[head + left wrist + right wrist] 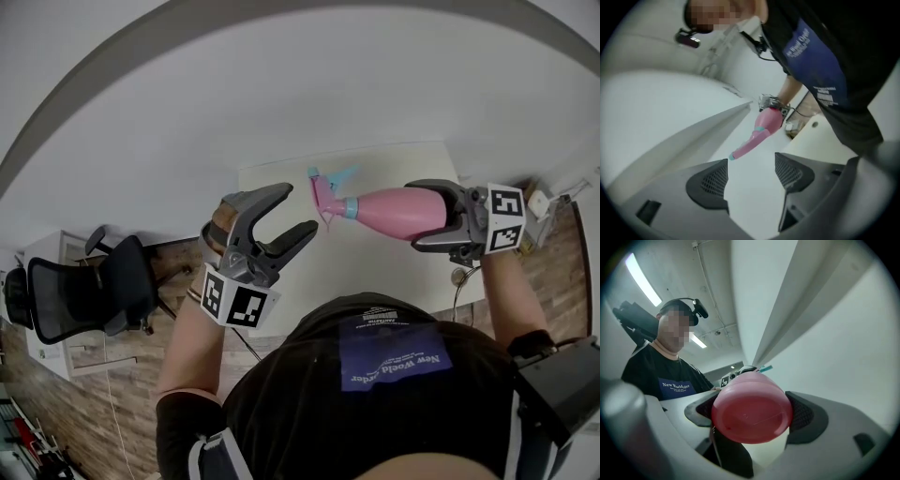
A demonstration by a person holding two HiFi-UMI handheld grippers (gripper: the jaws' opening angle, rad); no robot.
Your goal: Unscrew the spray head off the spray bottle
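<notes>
My right gripper (pixel 448 223) is shut on the body of the pink spray bottle (pixel 398 212) and holds it level above the white table (pixel 394 272). The bottle's pink spray head (pixel 326 197), with its teal collar and nozzle, points left. My left gripper (pixel 300 210) stands open just left of the spray head, apart from it, nothing between its fingers. In the left gripper view the bottle (pixel 765 126) lies ahead of the open pads (pixel 710 183). In the right gripper view the bottle's round base (pixel 752 413) fills the gap between the pads (pixel 806 416).
A black office chair (pixel 84 291) stands on the wooden floor at the left. A cable and a small round fitting (pixel 458 278) lie by the table's right edge. A white wall rises behind the table.
</notes>
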